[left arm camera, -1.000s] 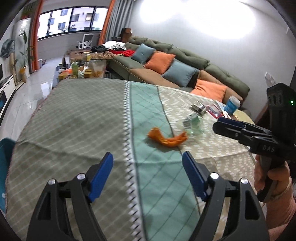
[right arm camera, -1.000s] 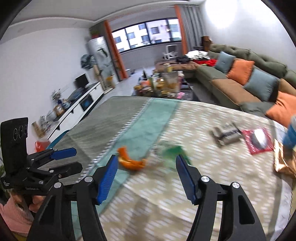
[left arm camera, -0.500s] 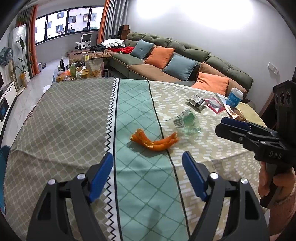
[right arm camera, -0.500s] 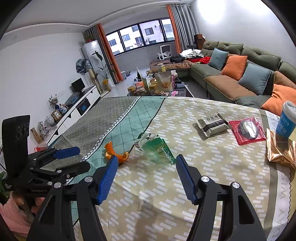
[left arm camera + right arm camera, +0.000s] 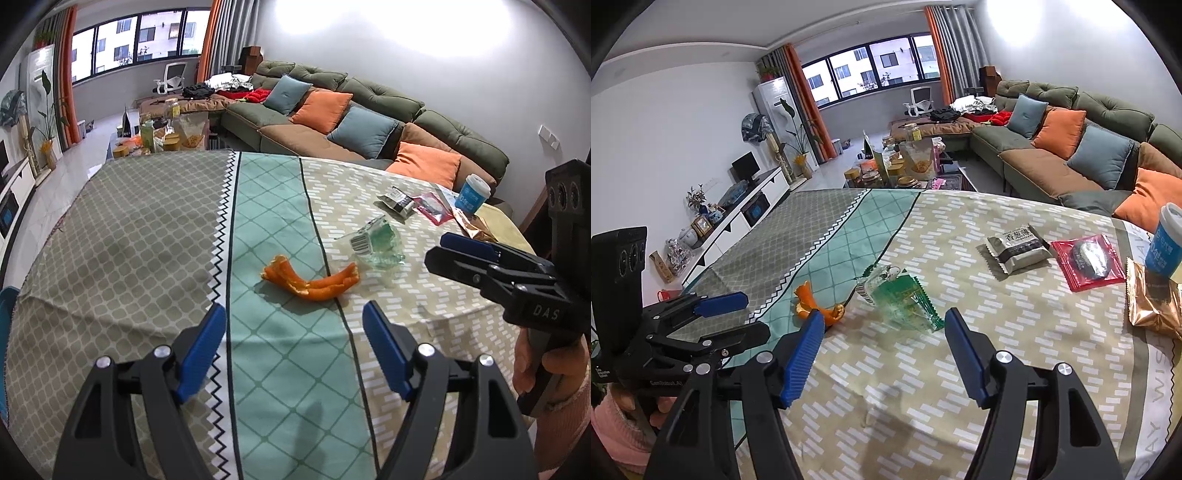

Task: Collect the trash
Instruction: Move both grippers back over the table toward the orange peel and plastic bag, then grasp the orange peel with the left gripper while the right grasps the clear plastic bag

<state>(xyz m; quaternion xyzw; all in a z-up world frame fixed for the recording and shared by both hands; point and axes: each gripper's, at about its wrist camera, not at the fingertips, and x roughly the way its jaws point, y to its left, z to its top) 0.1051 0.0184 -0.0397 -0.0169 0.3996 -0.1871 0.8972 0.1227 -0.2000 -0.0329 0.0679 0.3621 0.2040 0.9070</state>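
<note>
While both grippers hang over the tabletop (image 5: 110,236) with nothing between their fingers, the trash lies ahead of them on the patterned cloth. The left gripper (image 5: 294,325) stands wide open, aimed at the orange peel (image 5: 312,282), which rests on the teal stripe near its border with the beige pattern. The right gripper (image 5: 882,332) is opening its fingers a little further; just ahead of it lies the crumpled clear-and-green plastic wrapper (image 5: 901,295), close beside the peel but apart from it.

The peel looks light, curled and fairly limp, likely a bit slick on its inner side. Its thicker middle, where the two strips join, seems the best place to pinch, since the thin curled ends may bend or tear away. The wrapper is surely almost weightless, crinkly and springy; it would probably slide on the cloth if nudged, so closing on its bunched, raised part appears safer than on a flat edge. Farther back sit a grey snack packet (image 5: 1017,251), a red packet (image 5: 1087,260), a gold foil bag (image 5: 1152,299) and a blue paper cup (image 5: 1165,240).
</note>
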